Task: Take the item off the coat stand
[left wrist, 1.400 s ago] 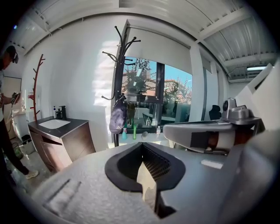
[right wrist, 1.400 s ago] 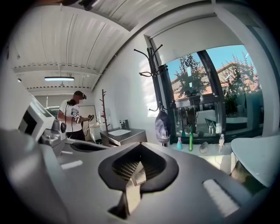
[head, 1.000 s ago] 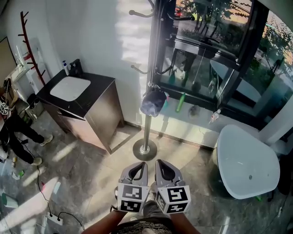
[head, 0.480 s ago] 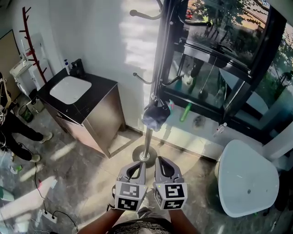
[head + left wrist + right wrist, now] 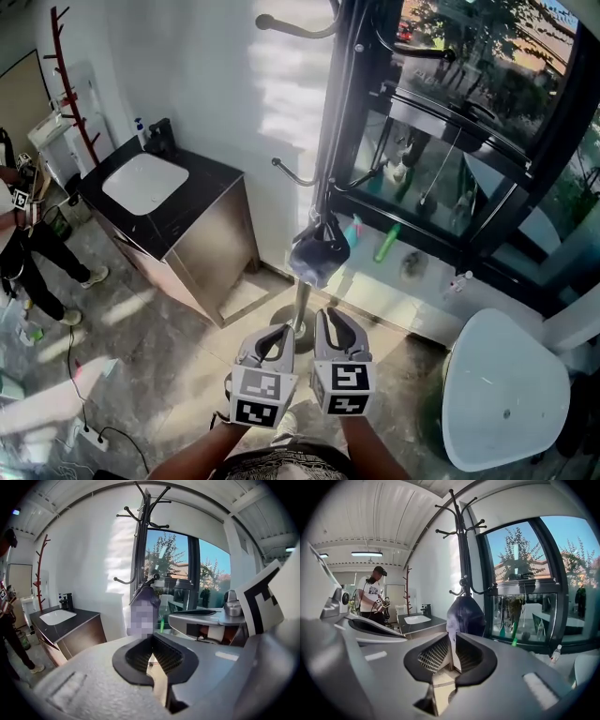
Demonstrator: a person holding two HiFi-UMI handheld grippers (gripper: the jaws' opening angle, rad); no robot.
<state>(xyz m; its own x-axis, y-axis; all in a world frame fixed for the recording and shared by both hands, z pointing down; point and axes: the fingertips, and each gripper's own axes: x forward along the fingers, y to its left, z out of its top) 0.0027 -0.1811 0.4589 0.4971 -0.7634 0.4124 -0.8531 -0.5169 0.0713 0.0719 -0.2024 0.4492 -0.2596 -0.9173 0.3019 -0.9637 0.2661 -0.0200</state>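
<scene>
A dark blue bag-like item [image 5: 319, 251] hangs from a low hook of the black coat stand [image 5: 330, 141], in front of the window. Both grippers are held side by side below it, near the stand's base, apart from the item. My left gripper [image 5: 281, 332] is shut and empty; in the left gripper view [image 5: 151, 641] the item [image 5: 142, 609] hangs straight ahead. My right gripper [image 5: 330, 321] has its jaws opening, a narrow gap with nothing between them. The right gripper view [image 5: 452, 641] shows the item [image 5: 465, 613] just past the fingertips.
A dark vanity cabinet with a white sink [image 5: 145, 183] stands left of the stand. A white tub [image 5: 506, 389] sits at the right under the black-framed window [image 5: 469, 141]. A red coat rack [image 5: 73, 94] and a person [image 5: 19, 225] are at the far left. A power strip [image 5: 89, 436] lies on the floor.
The view and both grippers have moved closer to the coat stand, so the hanging item now sits just above the fingertips. The person at the left has shifted.
</scene>
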